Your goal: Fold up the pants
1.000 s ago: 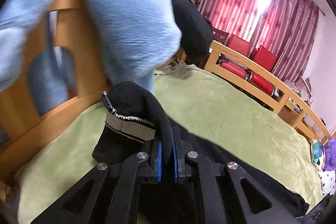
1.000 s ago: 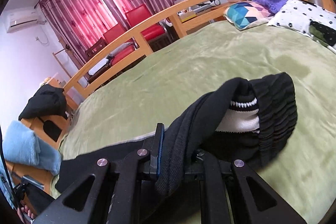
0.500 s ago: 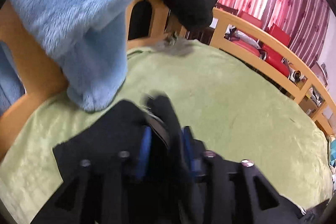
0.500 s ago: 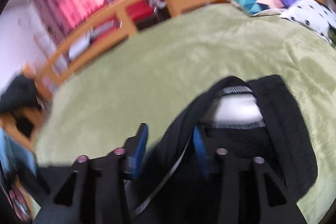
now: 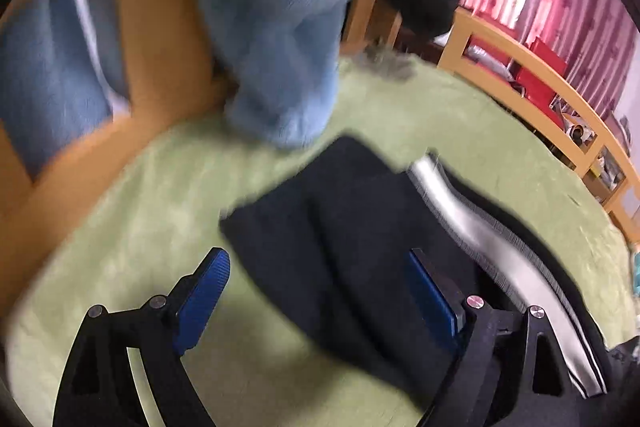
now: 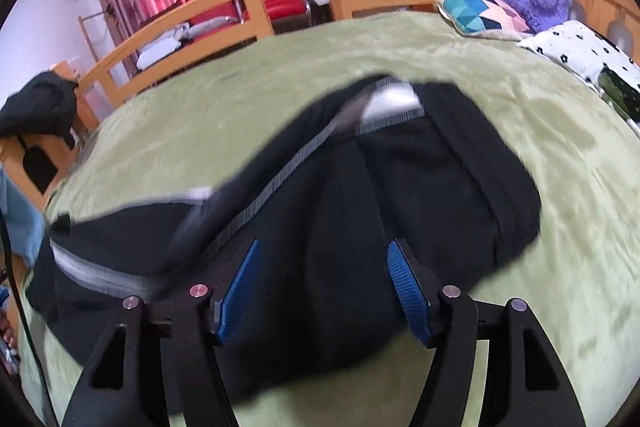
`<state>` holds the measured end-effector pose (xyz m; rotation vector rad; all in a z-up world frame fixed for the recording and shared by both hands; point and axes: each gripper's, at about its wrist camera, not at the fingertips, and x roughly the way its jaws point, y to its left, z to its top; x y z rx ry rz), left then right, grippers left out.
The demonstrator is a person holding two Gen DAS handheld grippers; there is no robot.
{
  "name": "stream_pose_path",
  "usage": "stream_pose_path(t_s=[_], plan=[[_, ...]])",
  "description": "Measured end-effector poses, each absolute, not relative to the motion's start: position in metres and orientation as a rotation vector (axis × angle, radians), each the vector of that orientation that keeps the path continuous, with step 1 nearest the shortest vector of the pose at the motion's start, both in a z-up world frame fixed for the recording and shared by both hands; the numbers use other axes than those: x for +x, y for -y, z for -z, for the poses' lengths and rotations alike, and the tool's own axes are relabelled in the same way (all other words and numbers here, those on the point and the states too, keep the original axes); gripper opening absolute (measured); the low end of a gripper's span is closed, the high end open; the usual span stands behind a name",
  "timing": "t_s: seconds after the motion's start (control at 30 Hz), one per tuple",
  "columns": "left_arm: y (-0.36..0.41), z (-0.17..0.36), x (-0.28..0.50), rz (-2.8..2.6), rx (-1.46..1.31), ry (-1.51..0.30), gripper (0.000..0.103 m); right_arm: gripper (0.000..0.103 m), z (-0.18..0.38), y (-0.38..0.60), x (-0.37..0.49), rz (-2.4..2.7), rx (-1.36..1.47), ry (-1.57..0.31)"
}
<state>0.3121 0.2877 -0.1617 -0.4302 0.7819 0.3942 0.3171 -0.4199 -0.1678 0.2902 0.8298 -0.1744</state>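
**Now: release after a fold**

Item: black pants (image 6: 400, 187), doubled on the green bedspread (image 6: 540, 307), waistband toward twelve o'clock. Left gripper (image 5: 320, 291) and right gripper (image 6: 324, 287): jaws just opening, cloth between but unpinched. Advice: withdraw straight back, avoiding snags.

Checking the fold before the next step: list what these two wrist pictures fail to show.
- Black pants with grey side stripe: near edge hidden behind the right gripper, right wrist view.
- Same pants, left wrist view: motion blur smears the folded edges; layers cannot be counted.
- Left gripper: open, fabric between its pads; contact unclear through blur.
- Pale blue fluffy garment: cut off by the top edge.
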Motion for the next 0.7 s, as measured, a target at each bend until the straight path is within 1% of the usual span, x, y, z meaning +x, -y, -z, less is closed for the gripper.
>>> stream_pose_path(t_s=[0.17,0.23,0.33,0.37,0.4,0.43,0.5,0.57,0.63,0.7], plan=[[-0.279,0.201,0.308,-0.286,-0.505,-0.863,0.088,0.065,0.198,0.408,0.275,0.194,0.272,-0.883],[-0.269,0.215,0.314,-0.223,-0.546,-0.888,0.088,0.065,0.214,0.413,0.27,0.18,0.315,-0.921],[-0.259,0.234,0.323,-0.132,-0.65,-0.923,0.088,0.065,0.239,0.431,0.267,0.164,0.452,-0.964],[-0.256,0.236,0.325,-0.135,-0.655,-0.915,0.093,0.065,0.245,0.439,0.268,0.151,0.513,-0.958],[-0.251,0.236,0.327,-0.139,-0.652,-0.894,0.095,0.066,0.247,0.446,0.27,0.138,0.56,-0.937],[-0.248,0.235,0.329,-0.134,-0.652,-0.879,0.095,0.067,0.247,0.452,0.271,0.131,0.593,-0.916],[-0.244,0.236,0.337,-0.112,-0.673,-0.866,0.096,0.076,0.248,0.463,0.277,0.11,0.662,-0.879],[-0.242,0.241,0.346,-0.128,-0.697,-0.882,0.096,0.081,0.251,0.471,0.285,0.079,0.721,-0.856],[-0.239,0.242,0.35,-0.154,-0.702,-0.879,0.096,0.081,0.256,0.473,0.296,0.06,0.751,-0.855],[-0.234,0.243,0.353,-0.182,-0.688,-0.87,0.096,0.082,0.259,0.471,0.309,0.062,0.72,-0.863]])
